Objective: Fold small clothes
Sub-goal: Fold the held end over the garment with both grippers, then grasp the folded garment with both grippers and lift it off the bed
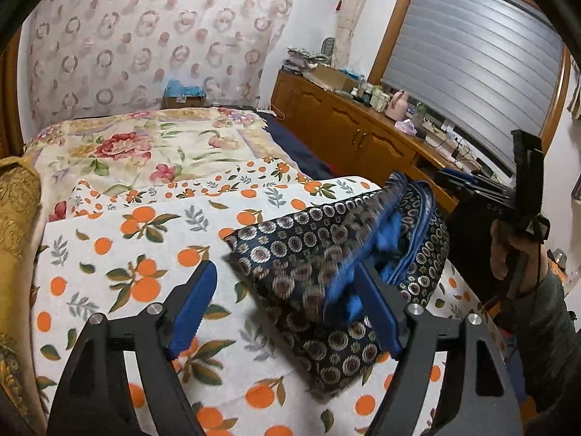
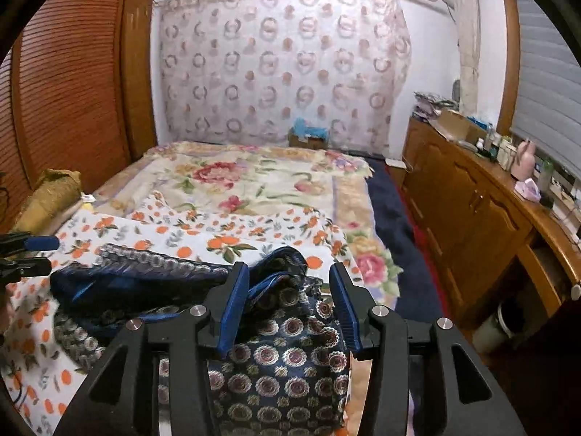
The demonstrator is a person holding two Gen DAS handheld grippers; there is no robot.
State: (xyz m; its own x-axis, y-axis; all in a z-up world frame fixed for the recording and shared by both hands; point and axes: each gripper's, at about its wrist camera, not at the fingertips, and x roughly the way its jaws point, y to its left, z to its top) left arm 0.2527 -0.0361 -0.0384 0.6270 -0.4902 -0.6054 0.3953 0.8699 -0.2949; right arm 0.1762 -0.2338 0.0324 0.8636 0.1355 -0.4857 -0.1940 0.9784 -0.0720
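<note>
A small dark blue garment with round floral medallions and a bright blue lining lies crumpled on the orange-print sheet of the bed. My left gripper is open above it, its right finger over the lining. In the right wrist view the garment lies under and between the fingers of my right gripper, which is open and holds nothing. The left gripper's blue fingertips show at that view's left edge. The right gripper's body shows at the right of the left wrist view, held in a hand.
A floral quilt covers the far half of the bed. A gold cushion lies at the left by a louvred wooden door. A wooden sideboard with clutter runs along the right wall under a blind.
</note>
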